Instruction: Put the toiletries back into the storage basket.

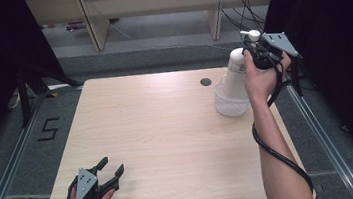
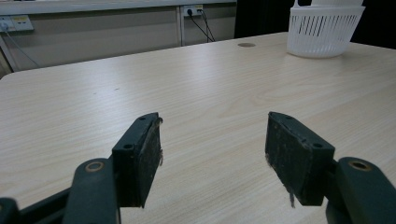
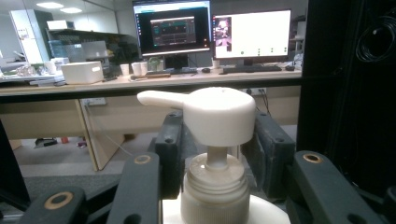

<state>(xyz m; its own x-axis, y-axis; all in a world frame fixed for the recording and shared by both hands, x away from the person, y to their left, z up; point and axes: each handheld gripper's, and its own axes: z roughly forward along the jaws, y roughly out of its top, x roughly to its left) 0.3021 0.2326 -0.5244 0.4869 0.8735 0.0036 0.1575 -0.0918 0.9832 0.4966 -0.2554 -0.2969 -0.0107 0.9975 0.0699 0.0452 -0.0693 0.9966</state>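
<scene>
A white pump bottle [image 1: 235,68] stands upright over a white slatted basket [image 1: 231,104] at the table's far right. Its lower end is inside the basket's rim; whether it rests on the bottom I cannot tell. My right gripper [image 1: 258,52] is shut on the bottle's neck just under the pump head [image 3: 217,114], with a black jaw on each side of it. The right gripper [image 3: 218,120] points away from the person. My left gripper [image 1: 112,166] rests low at the table's near left corner, open with nothing between its jaws. The left gripper [image 2: 215,126] faces the basket [image 2: 322,32] across the table.
The light wooden table [image 1: 158,132] has a round cable hole [image 1: 205,82] near its far edge. Behind it are desk legs and hanging cables [image 1: 242,6]. Black curtains flank both sides. A cable trails from the right gripper along the forearm [image 1: 276,153].
</scene>
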